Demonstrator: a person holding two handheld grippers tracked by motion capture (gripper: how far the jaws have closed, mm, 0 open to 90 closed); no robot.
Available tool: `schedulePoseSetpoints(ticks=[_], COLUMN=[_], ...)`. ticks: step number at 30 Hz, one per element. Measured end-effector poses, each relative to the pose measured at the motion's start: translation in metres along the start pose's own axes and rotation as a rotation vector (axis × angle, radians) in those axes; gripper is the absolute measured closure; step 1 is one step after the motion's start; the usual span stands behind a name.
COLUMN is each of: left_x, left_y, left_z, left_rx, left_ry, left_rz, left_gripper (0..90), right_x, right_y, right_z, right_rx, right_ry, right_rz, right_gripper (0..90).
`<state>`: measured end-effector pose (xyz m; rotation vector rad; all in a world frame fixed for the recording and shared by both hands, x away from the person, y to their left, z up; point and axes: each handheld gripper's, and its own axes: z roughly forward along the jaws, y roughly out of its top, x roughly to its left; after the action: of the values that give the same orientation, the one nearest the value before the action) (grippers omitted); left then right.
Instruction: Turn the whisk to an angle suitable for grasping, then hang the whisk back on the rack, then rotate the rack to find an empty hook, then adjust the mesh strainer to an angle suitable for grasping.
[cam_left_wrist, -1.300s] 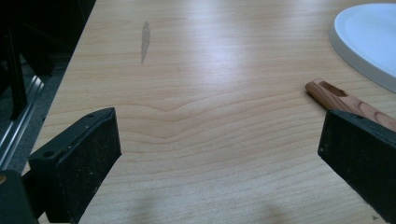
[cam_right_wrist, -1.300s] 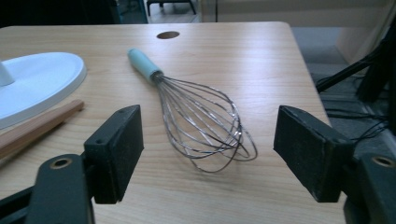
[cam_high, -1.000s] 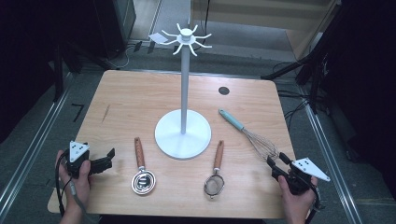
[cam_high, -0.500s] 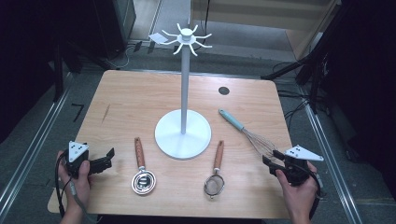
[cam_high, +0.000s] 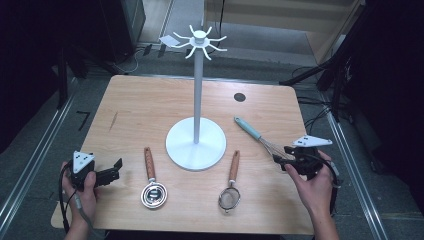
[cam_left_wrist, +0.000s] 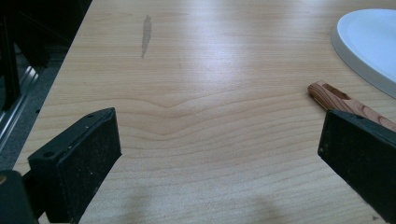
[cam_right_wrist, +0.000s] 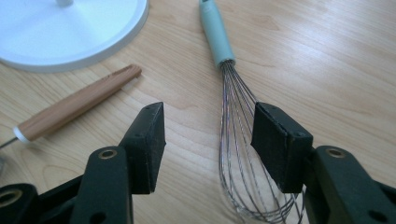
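Observation:
A whisk (cam_high: 256, 136) with a pale teal handle lies on the wooden table (cam_high: 135, 110), right of the white hook stand (cam_high: 198, 95). My right gripper (cam_high: 280, 160) hovers over its wire head. In the right gripper view the wires (cam_right_wrist: 236, 140) run under the gap, closer to the right pad. That gripper (cam_right_wrist: 208, 137) is open and touches nothing; its jaws have just been opening a little. My left gripper (cam_high: 118, 169) rests at the front left, open and empty. In its own view the left gripper (cam_left_wrist: 219, 154) faces bare wood.
A wooden-handled small strainer (cam_high: 230, 187) and a wooden-handled metal scoop (cam_high: 152, 184) lie in front of the stand's round base (cam_high: 196, 144). The strainer's handle (cam_right_wrist: 77, 105) is left of my right jaws. A dark round hole (cam_high: 240, 97) marks the far right of the table.
My right gripper has risen and moved inward over the table, from the front right edge to above the whisk's wires. The left gripper has stayed still.

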<state>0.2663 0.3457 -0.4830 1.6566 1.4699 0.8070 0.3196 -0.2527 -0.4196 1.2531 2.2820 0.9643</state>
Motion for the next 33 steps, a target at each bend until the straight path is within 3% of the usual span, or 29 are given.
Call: schedulePoseSetpoints(ticks=[3,4,6,9,17,24,30,33], left_x=[0.0,0.0,0.0,0.001,0.001,0.003,0.003,0.003], left_y=[0.0,0.0,0.0,0.0,0.0,0.0,0.0,0.0], left_z=[0.0,0.0,0.0,0.0,0.001,0.0,0.001,0.001], left_rx=[0.003,0.004,0.004,0.003,0.012,0.011,0.011,0.01], left_ry=[-0.001,0.0,-0.002,-0.006,-0.006,-0.014,-0.016,-0.016], left_rz=[0.001,-0.001,0.0,-0.005,-0.012,-0.019,-0.02,-0.024], left_gripper=[0.0,0.0,0.0,0.0,0.0,0.0,0.0,0.0], right_x=[0.002,0.002,-0.001,-0.005,-0.009,-0.012,-0.016,-0.021], right_y=[0.011,0.015,0.019,0.026,0.043,0.053,0.059,0.068], right_z=[0.009,0.015,0.02,0.027,0.045,0.065,0.075,0.081], right_rx=[0.078,0.127,0.16,0.186,0.246,0.302,0.339,0.345], right_ry=[-0.003,0.01,0.039,0.013,0.004,0.011,0.016,0.016], right_rz=[-0.074,-0.087,-0.075,-0.07,-0.1,-0.125,-0.127,-0.104], right_gripper=[46.0,44.9,44.9,44.7,44.8,57.3,57.3,56.8])
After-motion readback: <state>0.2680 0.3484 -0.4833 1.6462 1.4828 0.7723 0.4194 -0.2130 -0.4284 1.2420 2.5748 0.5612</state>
